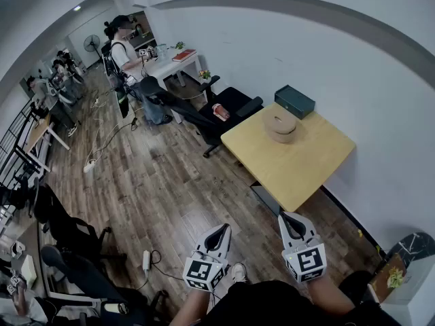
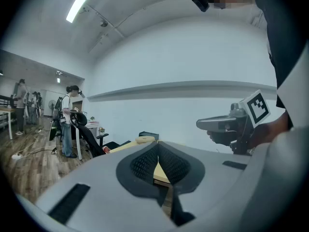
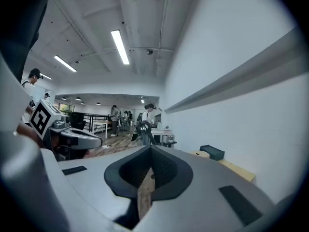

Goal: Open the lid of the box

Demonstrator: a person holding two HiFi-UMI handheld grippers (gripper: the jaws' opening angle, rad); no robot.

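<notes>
Left hand-held gripper [image 1: 219, 231]: jaws brought together at the tips, nothing between them; I hold it low in front of me, pointing almost level toward the bench
Right hand-held gripper [image 1: 290, 217]: closed and empty as well, near the left one but not touching it
Bench [image 1: 299, 165]: pale wooden top ahead of both hand-held grippers and well apart from them, its far side against the white wall
Boxes: a round tan box [image 1: 280, 125] sits on the far part of the bench, with a dark green box [image 1: 294, 101] behind it at the corner; both look closed from here, and I cannot tell for sure which one the task means
Step in hand: by my reading, the approach, since neither box is touched yet
Doing it well: I would walk up until the box is within easy reach rather than stretch for it, and spread the jaws before they arrive, not at the lid
Grip plan: one hand-held gripper steadies the base while the other takes the lid by its rim and lifts straight up, so the base is not dragged along
Risk: the round box looks light and may slide or tip on the smooth top if I pull sideways
Underfoot: a power strip [image 1: 145, 260] and its cable lie on the wood floor [image 1: 156, 182] near me, and a black chair [image 1: 231, 107] stands at the bench's left end, so I would come in from the open near side
</notes>
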